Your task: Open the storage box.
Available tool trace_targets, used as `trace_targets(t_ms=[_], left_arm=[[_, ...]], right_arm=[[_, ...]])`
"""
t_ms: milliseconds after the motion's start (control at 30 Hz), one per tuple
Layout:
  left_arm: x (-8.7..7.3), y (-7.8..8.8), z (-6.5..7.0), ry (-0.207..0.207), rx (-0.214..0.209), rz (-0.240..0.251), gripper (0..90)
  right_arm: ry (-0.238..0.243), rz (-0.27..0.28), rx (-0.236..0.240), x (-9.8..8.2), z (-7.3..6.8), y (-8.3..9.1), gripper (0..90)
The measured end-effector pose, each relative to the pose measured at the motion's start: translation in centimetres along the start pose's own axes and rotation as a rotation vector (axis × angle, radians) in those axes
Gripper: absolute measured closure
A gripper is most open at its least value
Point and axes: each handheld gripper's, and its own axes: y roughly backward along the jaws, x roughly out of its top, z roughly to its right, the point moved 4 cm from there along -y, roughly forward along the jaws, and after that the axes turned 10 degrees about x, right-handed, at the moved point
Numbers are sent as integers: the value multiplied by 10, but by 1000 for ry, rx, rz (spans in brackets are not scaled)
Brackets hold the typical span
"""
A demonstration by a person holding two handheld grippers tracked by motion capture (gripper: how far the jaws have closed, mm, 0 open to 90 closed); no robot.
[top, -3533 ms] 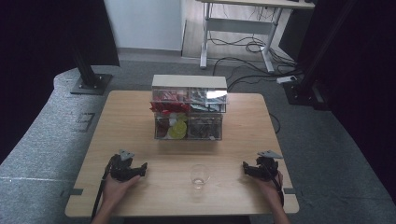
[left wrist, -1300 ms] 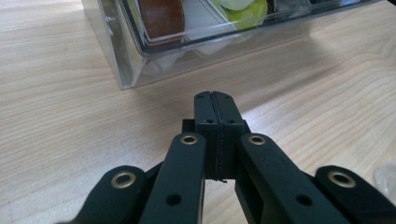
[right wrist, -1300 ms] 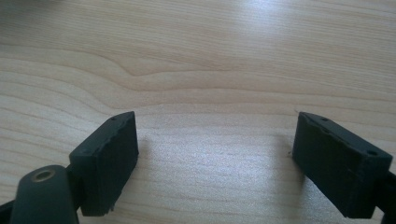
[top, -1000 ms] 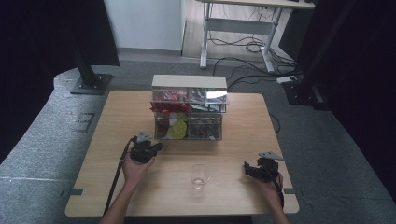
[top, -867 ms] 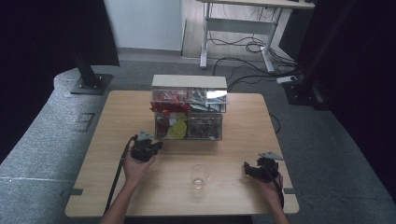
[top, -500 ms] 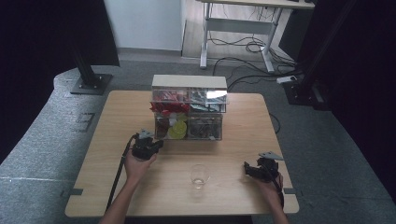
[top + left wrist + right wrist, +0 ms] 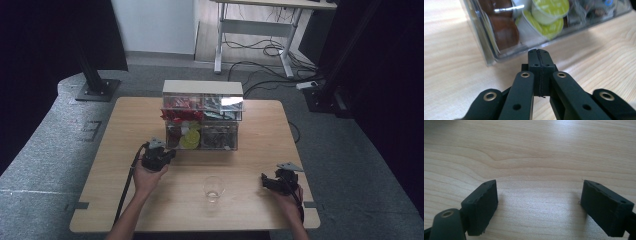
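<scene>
Your left gripper [image 7: 539, 53] sits just in front of the clear organizer box [image 7: 202, 122], at its lower left drawer, jaws pressed flat together with nothing between them. Tips are just short of the drawer's front edge; whether they touch it I cannot tell. Behind that clear wall: lime-lidded capsules [image 7: 549, 10] and brown capsules [image 7: 505, 31], stacked loosely.

Your right gripper [image 7: 539, 205] rests on the wooden table [image 7: 130, 117], well apart from the box, toward its near right. Jaws stand wide, bare wood between the pads.

An empty glass [image 7: 213, 188] stands upright in front of the box, between your two hands, touching neither gripper.
</scene>
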Motion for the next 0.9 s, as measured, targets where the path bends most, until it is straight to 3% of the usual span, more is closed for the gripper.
trace_targets(t_ms=[167, 400, 633, 767, 900], left_arm=[[0, -6, -5, 18, 14, 0, 900], [1, -6, -8, 7, 16, -16, 900], [2, -1, -9, 14, 25, 20, 900], [6, 0, -13, 43, 10, 20, 900], [8, 1, -12, 33, 9, 21, 900]], right_arm=[[0, 0, 0, 0, 0, 0, 144], [0, 0, 0, 0, 0, 0, 144], [0, 0, 0, 0, 0, 0, 143], [0, 0, 0, 0, 0, 0, 144], [0, 0, 0, 0, 0, 0, 143]])
